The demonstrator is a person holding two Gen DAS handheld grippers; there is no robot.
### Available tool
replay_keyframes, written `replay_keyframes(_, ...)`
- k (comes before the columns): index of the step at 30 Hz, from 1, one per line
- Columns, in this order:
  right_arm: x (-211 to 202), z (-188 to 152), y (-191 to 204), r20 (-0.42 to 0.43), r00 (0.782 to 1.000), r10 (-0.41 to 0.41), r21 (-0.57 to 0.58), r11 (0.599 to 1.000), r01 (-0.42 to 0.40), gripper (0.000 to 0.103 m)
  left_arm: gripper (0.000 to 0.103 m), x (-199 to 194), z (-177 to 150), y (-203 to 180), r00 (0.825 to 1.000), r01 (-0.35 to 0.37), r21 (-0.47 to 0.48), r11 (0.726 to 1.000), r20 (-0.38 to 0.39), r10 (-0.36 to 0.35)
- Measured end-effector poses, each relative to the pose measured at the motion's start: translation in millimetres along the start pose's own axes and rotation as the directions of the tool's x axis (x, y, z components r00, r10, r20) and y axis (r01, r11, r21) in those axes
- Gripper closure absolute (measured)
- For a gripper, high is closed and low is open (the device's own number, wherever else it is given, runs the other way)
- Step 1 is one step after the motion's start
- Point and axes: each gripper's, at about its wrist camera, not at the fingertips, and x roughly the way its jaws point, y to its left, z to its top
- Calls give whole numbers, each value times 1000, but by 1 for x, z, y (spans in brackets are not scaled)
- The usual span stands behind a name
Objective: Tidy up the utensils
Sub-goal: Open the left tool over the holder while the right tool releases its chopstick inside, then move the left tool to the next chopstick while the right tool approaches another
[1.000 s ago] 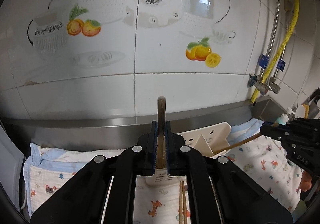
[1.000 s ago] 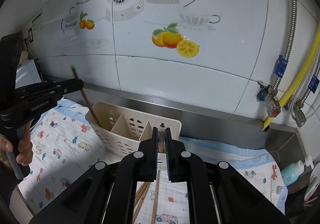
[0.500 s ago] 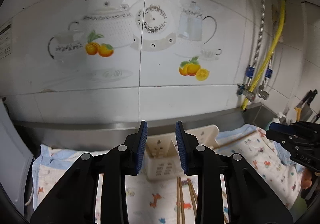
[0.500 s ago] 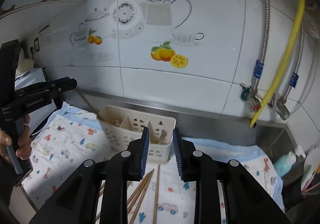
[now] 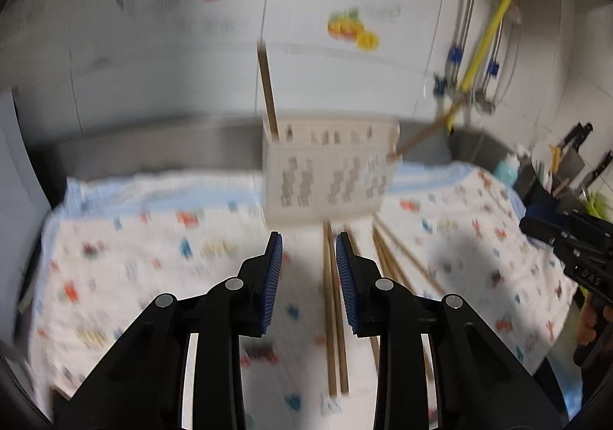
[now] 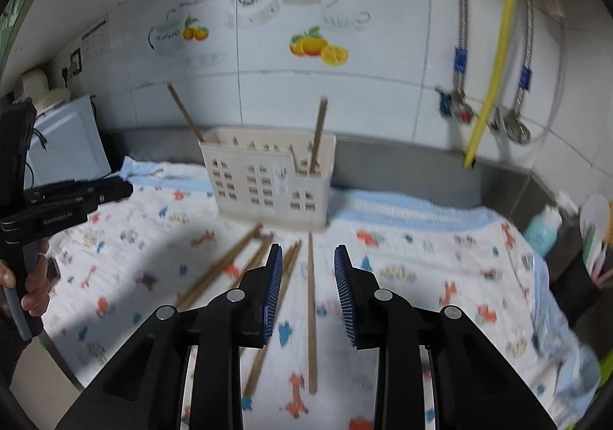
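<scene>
A cream slotted utensil holder (image 5: 327, 177) (image 6: 268, 181) stands on the patterned cloth by the wall. One brown chopstick (image 6: 186, 115) leans in its left end and another chopstick (image 6: 318, 135) stands in its right end. Several loose chopsticks (image 5: 333, 307) (image 6: 310, 307) lie on the cloth in front of the holder. My left gripper (image 5: 308, 242) hovers open over them with nothing between its blue pads. My right gripper (image 6: 308, 253) is open too, above one loose chopstick and not touching it. Each gripper also shows at the edge of the other's view: the left gripper (image 6: 76, 196), the right gripper (image 5: 567, 242).
The printed cloth (image 6: 421, 257) covers the counter up to a steel upstand (image 6: 402, 169). A yellow hose (image 6: 494, 58) and valves hang at the right wall. A teal bottle (image 6: 542, 228) and knives (image 5: 574, 146) stand at the right. A white appliance (image 6: 65, 146) sits at the left.
Both grippers were shut on chopsticks at the holder; they have opened, left the chopsticks standing in it, and drawn back and down over the loose chopsticks.
</scene>
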Motion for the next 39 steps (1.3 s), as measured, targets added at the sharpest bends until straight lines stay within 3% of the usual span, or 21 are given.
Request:
replay_keyframes(8,15,-54,-3,-68,998,-18,59,998,22,75,74,36,-58,8,990,25,-57,998,-138,-33)
replay_keyframes(15,25,-77,-7,-103,994,-17,100,995,27,75,74,56,-80,0,979,44,-62,997,-194,-56)
replay_keyframes(32,48,-93,-14,-154,988,2,134,991,19,75,83,86,-88,-8,967,26,-38,999,-252,-34)
replay_keyframes(39,57,-95,-18,-174,985,4,141,990,21,76,91,91,-88,-14,967,-19,4,1000,-253,20)
